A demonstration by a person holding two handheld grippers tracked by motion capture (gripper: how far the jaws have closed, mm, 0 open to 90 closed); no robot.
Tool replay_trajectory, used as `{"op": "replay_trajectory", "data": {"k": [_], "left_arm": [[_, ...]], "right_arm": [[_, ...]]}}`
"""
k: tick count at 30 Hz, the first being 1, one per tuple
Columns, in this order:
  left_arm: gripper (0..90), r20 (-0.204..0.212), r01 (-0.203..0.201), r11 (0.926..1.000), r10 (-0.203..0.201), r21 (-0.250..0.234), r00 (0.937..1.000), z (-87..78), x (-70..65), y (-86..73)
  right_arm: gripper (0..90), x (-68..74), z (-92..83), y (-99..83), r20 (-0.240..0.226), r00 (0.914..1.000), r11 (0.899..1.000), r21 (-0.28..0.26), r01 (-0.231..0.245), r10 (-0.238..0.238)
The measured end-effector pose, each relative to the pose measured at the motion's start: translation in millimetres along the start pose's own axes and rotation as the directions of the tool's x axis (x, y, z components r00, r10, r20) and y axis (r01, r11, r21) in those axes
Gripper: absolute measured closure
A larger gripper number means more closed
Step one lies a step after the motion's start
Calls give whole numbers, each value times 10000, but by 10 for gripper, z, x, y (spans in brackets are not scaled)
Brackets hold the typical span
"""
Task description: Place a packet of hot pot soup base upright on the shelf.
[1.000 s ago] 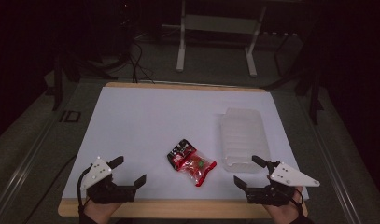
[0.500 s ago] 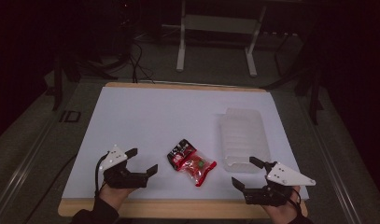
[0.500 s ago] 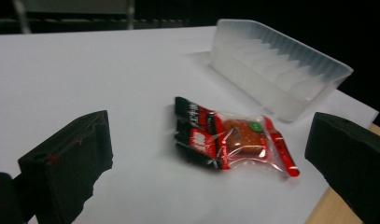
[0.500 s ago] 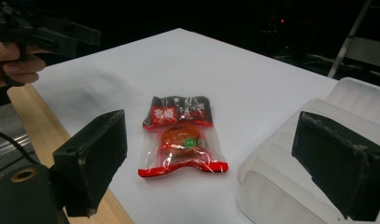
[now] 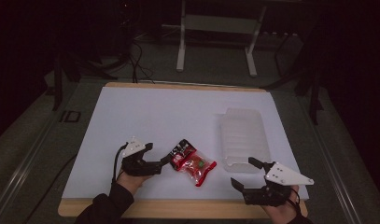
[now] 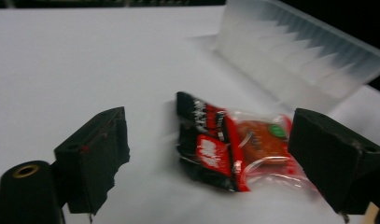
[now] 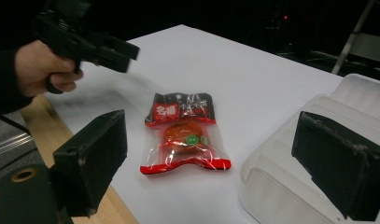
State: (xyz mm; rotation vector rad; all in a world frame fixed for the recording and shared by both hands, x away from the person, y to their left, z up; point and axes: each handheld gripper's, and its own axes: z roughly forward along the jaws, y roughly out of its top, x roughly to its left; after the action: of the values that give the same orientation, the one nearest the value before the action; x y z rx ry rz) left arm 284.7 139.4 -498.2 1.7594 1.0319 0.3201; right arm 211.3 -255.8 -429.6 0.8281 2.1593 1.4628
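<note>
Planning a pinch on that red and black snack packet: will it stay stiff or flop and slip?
The red and black clear-windowed plastic snack packet lies flat, so probably light. Its thin crinkled film would likely flop at the edges, and its glossy surface may slip between the open left hand-held gripper jaws.

Looks like a dim lab or studio: white-topped table (image 5: 145,116) with wooden edge, metal stand legs (image 5: 180,44) and loose cables (image 5: 134,58) on grey floor (image 5: 33,140) behind.

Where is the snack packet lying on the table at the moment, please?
In the high view, the snack packet lies near the table's front edge, between the left gripper and the clear plastic tray.
</note>
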Motion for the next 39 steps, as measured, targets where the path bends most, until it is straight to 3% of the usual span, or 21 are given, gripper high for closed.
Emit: {"op": "replay_trajectory", "data": {"k": [4, 8, 10, 19, 22, 24, 26, 29, 31, 35, 39], "left_arm": [[165, -272, 359, 9975, -343, 602, 9990, 138, 33, -26], [214, -468, 1158, 9865, -1111, 1158, 9927, 253, 78, -86], [235, -632, 1200, 9831, -1122, 1381, 9917, 303, 73, -118], [334, -355, 1517, 9690, -1476, 1952, 9884, 514, 44, -194], [367, -354, 1427, 9703, -1384, 1954, 9897, 548, 13, -206], [382, -241, 1582, 9684, -1565, 1930, 9874, 563, 7, -206], [413, -295, 1392, 9714, -1361, 1925, 9903, 580, -21, -210], [453, -462, 658, 9763, -575, 2061, 9973, 601, -110, -221], [489, -593, 160, 9761, -32, 2169, 9982, 608, -162, -228], [557, -1032, -703, 9692, 969, 2360, 9899, 635, -284, -239], [701, -1018, -933, 9663, 1206, 2399, 9875, 636, -320, -249]], "right_arm": [[105, 7, 3, -1, -23, 10000, 10000, 17, 15, -15], [105, 15, 12, -3, -83, 10000, 10000, 58, -1, 1], [125, 18, 15, -6, -104, 9999, 10000, 91, -6, 7], [132, 20, 16, -9, -144, 9999, 9999, 106, 18, -16], [132, 18, 14, -9, -139, 9999, 9999, 118, -8, 9], [132, 17, 12, -8, -138, 9999, 9999, 112, 4, -3], [132, 16, 15, -10, -137, 9999, 9999, 125, 27, -25], [132, 18, 22, -12, -145, 9999, 9998, 170, 54, -51], [132, 21, 25, -12, -125, 9999, 9998, 190, 55, -52], [134, 21, 26, -12, -71, 10000, 9997, 228, 67, -65], [134, 22, 22, -9, -41, 10000, 9997, 235, 68, -67]]}}
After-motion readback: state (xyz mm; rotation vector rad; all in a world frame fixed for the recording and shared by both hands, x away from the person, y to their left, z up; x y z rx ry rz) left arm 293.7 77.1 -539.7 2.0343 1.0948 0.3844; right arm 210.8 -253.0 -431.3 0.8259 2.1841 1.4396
